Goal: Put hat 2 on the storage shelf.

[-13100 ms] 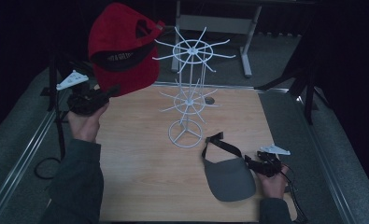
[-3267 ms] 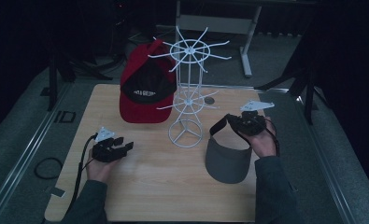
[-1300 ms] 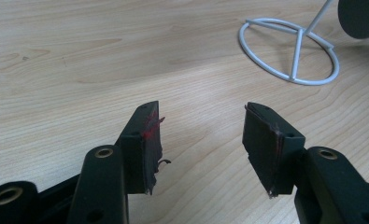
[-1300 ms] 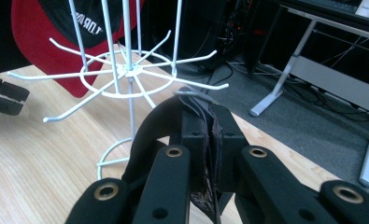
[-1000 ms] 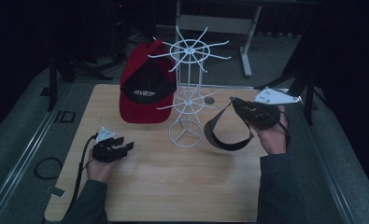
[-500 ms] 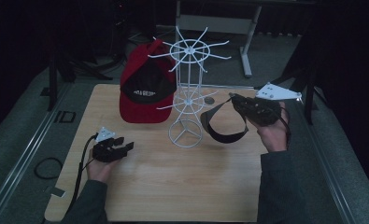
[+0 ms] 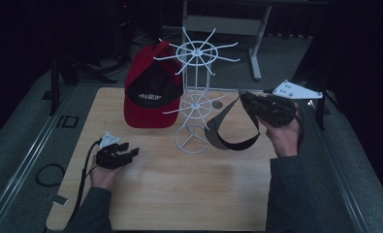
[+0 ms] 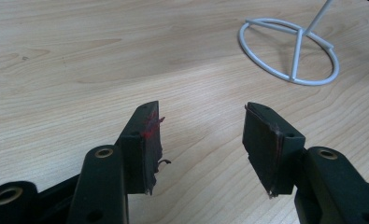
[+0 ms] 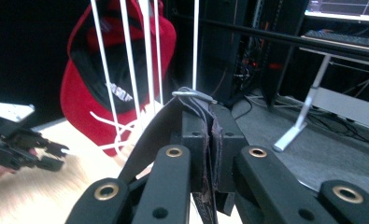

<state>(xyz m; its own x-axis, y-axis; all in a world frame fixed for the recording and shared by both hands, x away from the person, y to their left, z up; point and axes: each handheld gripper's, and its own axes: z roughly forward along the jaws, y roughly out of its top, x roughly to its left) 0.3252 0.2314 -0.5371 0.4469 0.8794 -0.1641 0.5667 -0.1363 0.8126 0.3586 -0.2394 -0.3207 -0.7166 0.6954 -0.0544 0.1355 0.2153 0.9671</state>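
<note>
**Visor up beside the rack**

The right tongs (image 7: 245, 99) are clamped on the strap of the dark visor (image 7: 226, 128), holding it in the air just right of the white wire rack (image 7: 195, 92), above the table (image 7: 179, 184). A red cap (image 7: 148, 94) hangs on the rack's left side. Near left, the left tongs (image 7: 126, 154) rest low over the wood, jaws wide with nothing between them.
</note>
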